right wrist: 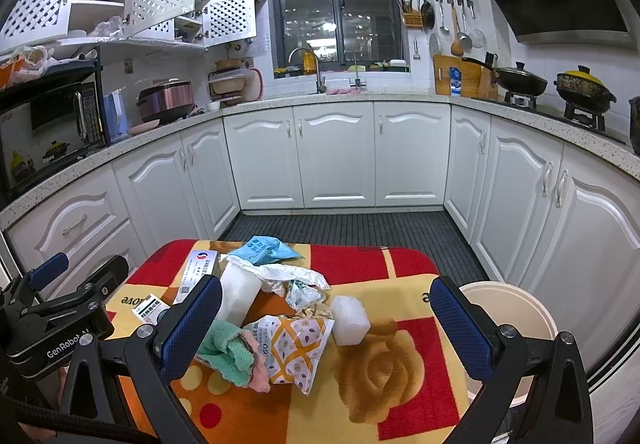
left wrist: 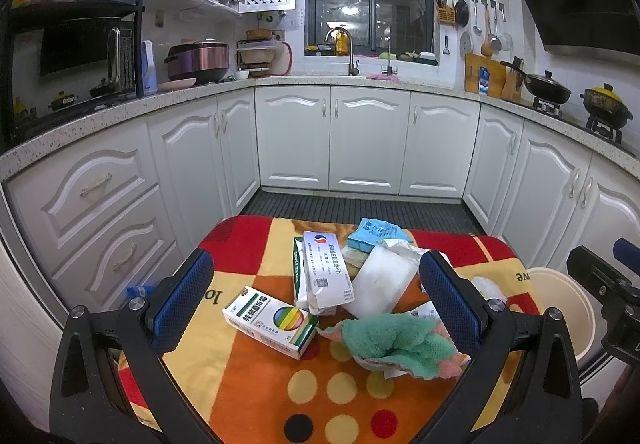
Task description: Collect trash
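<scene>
Trash lies heaped on a small table under a colourful blanket (left wrist: 248,376) (right wrist: 400,396). In the left wrist view I see a rainbow-printed medicine box (left wrist: 272,322), a long white box (left wrist: 326,272), a white foam block (left wrist: 384,284), a blue packet (left wrist: 376,234) and a green-pink cloth (left wrist: 396,342). The right wrist view shows the cloth (right wrist: 230,354), a patterned snack bag (right wrist: 296,348), a small white foam cube (right wrist: 350,320), crumpled plastic (right wrist: 288,276) and the blue packet (right wrist: 264,248). My left gripper (left wrist: 320,312) and right gripper (right wrist: 324,328) both hover open above the pile, holding nothing.
A cream bin (right wrist: 516,318) (left wrist: 560,308) stands on the floor at the table's right side. White cabinets (right wrist: 340,155) and a speckled counter ring the room. A dark ribbed mat (right wrist: 352,230) covers the floor beyond the table.
</scene>
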Action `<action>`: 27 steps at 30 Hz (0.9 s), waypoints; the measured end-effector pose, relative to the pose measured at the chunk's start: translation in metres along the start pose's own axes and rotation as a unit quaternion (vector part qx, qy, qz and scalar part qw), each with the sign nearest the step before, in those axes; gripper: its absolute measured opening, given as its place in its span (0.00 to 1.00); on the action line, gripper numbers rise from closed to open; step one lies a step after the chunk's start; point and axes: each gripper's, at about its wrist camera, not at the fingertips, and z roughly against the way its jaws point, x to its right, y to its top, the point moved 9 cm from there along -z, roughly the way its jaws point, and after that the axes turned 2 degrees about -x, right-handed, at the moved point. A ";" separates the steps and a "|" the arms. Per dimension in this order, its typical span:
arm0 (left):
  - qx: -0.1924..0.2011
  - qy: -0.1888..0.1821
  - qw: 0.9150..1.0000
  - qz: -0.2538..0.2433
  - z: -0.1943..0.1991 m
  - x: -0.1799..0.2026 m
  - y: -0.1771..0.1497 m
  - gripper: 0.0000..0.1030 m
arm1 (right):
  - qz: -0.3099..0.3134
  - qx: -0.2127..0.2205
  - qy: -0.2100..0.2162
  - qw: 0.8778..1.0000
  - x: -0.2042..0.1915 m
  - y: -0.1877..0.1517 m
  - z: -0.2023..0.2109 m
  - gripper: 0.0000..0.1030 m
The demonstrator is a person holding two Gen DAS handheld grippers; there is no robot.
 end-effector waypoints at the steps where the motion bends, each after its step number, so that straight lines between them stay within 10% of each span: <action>1: 0.000 0.000 1.000 0.000 0.000 0.000 0.000 0.99 | 0.000 0.000 0.000 1.000 0.000 0.000 0.000 1.00; 27: 0.003 0.004 1.000 -0.001 0.000 -0.003 0.001 0.99 | 0.010 -0.014 -0.007 1.000 0.001 -0.008 -0.005 1.00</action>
